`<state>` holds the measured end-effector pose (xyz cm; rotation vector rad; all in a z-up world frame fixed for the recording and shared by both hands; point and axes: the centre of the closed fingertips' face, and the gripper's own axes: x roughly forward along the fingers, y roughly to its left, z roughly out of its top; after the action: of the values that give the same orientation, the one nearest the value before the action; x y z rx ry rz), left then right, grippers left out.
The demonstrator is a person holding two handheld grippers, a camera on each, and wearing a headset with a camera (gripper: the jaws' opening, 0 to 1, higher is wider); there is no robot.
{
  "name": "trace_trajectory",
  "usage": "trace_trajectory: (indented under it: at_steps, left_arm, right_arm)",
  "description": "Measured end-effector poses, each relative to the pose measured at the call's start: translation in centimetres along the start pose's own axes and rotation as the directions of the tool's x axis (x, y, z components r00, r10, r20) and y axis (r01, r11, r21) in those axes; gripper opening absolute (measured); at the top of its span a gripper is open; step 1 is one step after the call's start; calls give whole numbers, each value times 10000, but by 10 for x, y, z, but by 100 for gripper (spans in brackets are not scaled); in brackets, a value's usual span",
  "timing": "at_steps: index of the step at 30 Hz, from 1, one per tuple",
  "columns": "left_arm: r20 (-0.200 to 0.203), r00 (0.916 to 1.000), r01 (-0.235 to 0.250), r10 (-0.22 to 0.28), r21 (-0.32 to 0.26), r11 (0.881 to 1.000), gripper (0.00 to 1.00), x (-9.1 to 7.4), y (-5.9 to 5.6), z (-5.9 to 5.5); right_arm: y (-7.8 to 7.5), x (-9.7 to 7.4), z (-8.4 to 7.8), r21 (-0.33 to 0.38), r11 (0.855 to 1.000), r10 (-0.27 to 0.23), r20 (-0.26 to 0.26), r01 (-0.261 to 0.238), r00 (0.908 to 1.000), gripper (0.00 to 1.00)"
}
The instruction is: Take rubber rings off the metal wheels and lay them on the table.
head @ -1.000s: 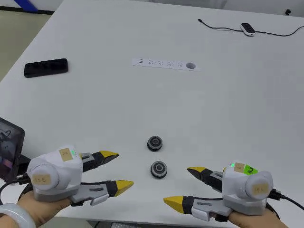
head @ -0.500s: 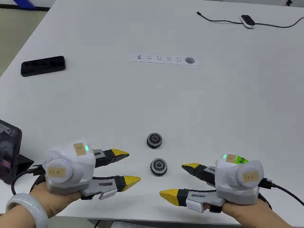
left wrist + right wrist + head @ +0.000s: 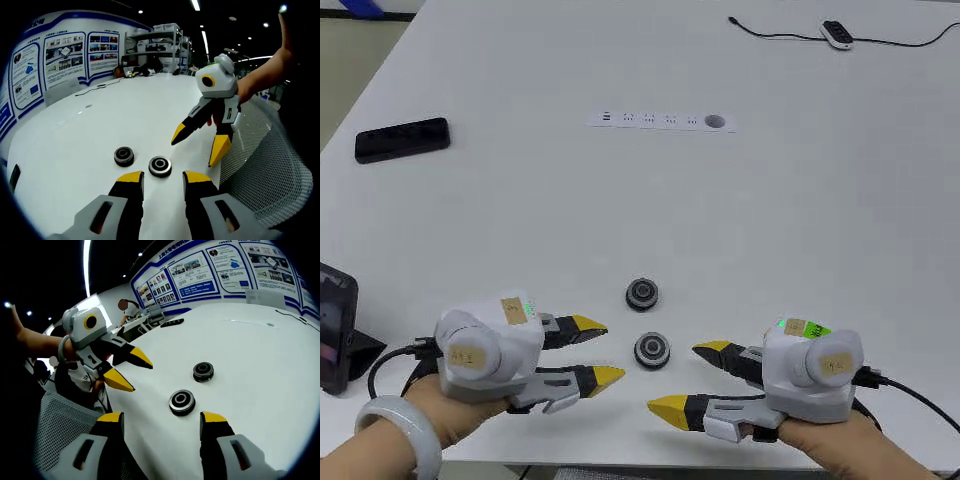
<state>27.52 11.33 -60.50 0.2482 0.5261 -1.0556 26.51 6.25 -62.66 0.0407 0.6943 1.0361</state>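
Two small metal wheels with dark rubber rings lie flat on the white table: the near wheel (image 3: 652, 349) (image 3: 160, 166) (image 3: 182, 401) and the far wheel (image 3: 642, 293) (image 3: 124, 155) (image 3: 203, 371). My left gripper (image 3: 597, 351) (image 3: 161, 177) is open just left of the near wheel, its yellow tips pointing at it. On the wheel's other side my right gripper (image 3: 687, 380) (image 3: 161, 417) is open, tips aimed leftward at it. Neither gripper touches a wheel.
A white power strip (image 3: 660, 121) lies mid-table. A black flat device (image 3: 402, 139) sits at the far left, and a dark screen (image 3: 335, 325) stands at the left edge. A cabled white remote (image 3: 836, 33) lies far right. The table's front edge runs just below the grippers.
Both grippers have moved inward toward the near wheel, the left one furthest. The wheels have stayed put; the head camera has tilted slightly.
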Motion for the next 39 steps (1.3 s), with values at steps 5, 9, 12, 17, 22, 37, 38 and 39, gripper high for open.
trace_trajectory:
  at_steps: [5, 9, 12, 17, 22, 37, 38, 39]
  left_arm:
    - [-205, 9997, 131, -127, 231, 9996, 29, 7, 0, 1]
    - [-344, 9993, 186, -175, 299, 9994, 27, 13, 1, 2]
    - [-457, 9987, 237, -221, 338, 9991, 27, 17, 1, 2]
    - [-738, 9970, 254, -215, 517, 9983, 22, 24, 1, 1]
    - [-965, 9951, 285, -223, 635, 9976, 21, 31, 3, 0]
    - [-1627, 9860, 527, -367, 954, 9940, 18, 51, 3, -1]
    - [-1647, 9857, 531, -363, 985, 9937, 17, 52, 3, -2]
    - [-1702, 9847, 554, -379, 996, 9935, 17, 53, 3, -2]
  right_arm:
    - [1, 1, 0, 34, 10000, 49, -8, -49, 10000, 62]
    - [0, 2, 0, 60, 10000, 53, -8, -53, 10000, 62]
    - [0, 3, 1, 85, 9999, 82, 20, -82, 10000, 62]
    - [0, 5, 1, 125, 9998, 130, 52, -131, 9999, 62]
    - [0, 6, 2, 190, 9997, 136, 111, -138, 9998, 62]
    - [-3, 9, 6, 328, 9993, 188, 269, -196, 9995, 62]
    - [-3, 9, 6, 332, 9992, 193, 278, -202, 9994, 62]
    - [-3, 9, 5, 344, 9992, 200, 264, -209, 9995, 62]
